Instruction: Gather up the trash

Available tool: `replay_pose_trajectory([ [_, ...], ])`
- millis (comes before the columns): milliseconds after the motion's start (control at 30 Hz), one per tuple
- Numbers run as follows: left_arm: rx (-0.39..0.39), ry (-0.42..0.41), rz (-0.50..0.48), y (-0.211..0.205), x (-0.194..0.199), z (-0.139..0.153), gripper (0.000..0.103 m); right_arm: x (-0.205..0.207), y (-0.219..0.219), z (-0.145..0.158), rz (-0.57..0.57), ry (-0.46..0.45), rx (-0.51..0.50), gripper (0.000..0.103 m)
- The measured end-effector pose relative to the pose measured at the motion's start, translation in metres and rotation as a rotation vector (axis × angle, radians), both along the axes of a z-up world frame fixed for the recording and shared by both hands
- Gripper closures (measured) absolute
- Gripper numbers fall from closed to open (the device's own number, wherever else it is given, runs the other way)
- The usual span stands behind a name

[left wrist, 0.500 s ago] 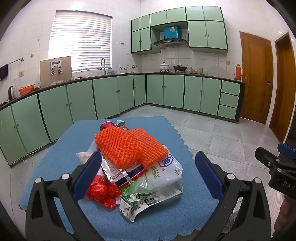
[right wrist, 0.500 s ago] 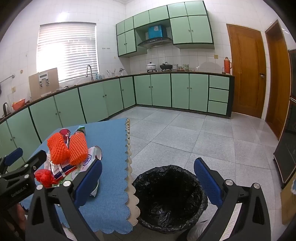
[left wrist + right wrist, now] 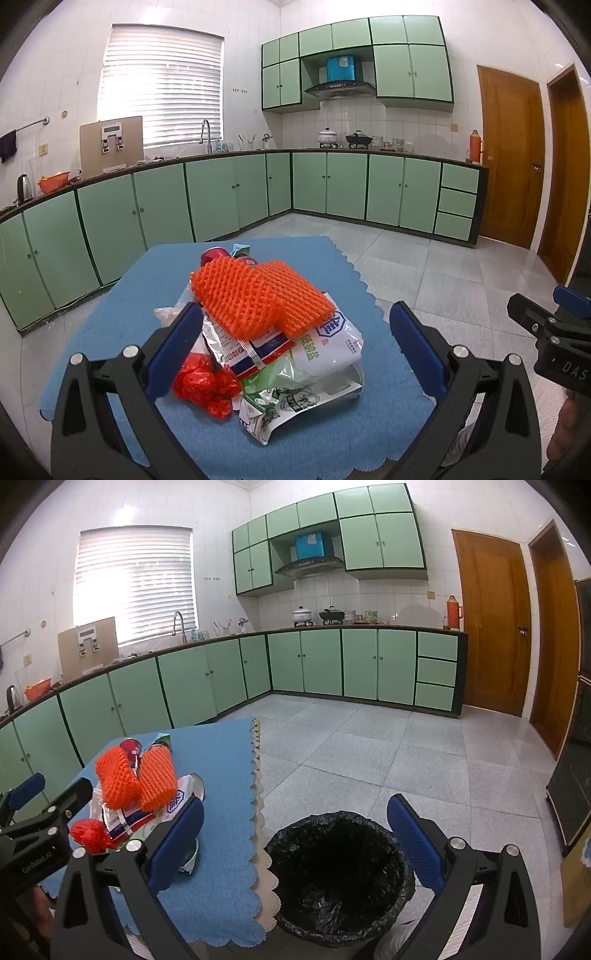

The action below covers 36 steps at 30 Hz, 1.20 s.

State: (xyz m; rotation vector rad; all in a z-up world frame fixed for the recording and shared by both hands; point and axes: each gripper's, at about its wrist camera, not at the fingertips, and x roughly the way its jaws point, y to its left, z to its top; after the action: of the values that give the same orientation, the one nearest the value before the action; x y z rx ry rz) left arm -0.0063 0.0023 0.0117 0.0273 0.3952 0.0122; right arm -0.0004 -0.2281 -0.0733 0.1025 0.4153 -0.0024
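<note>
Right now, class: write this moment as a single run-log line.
stage: start | left gripper: open, facing trash pile | right gripper: open, above bin | bin: lined, looks empty | held: nothing

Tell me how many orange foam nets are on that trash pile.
2. One orange foam net on the pile's left top, the other overlapping beside it on the right. More may be hidden underneath.

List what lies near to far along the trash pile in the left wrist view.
Green and white wrapper → white salt bag → orange foam fruit nets → red can → far edge of the blue tablecloth → green floor cabinets.
</note>
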Motion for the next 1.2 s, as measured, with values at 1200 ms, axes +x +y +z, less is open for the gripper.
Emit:
replay_pose_trajectory([
  [1200, 0.017, -0.012, 0.035, 0.01, 0.003, 0.003, 0.005, 0.007, 0.007, 0.011, 0.04, -0.011, 0.011, 0.006],
])
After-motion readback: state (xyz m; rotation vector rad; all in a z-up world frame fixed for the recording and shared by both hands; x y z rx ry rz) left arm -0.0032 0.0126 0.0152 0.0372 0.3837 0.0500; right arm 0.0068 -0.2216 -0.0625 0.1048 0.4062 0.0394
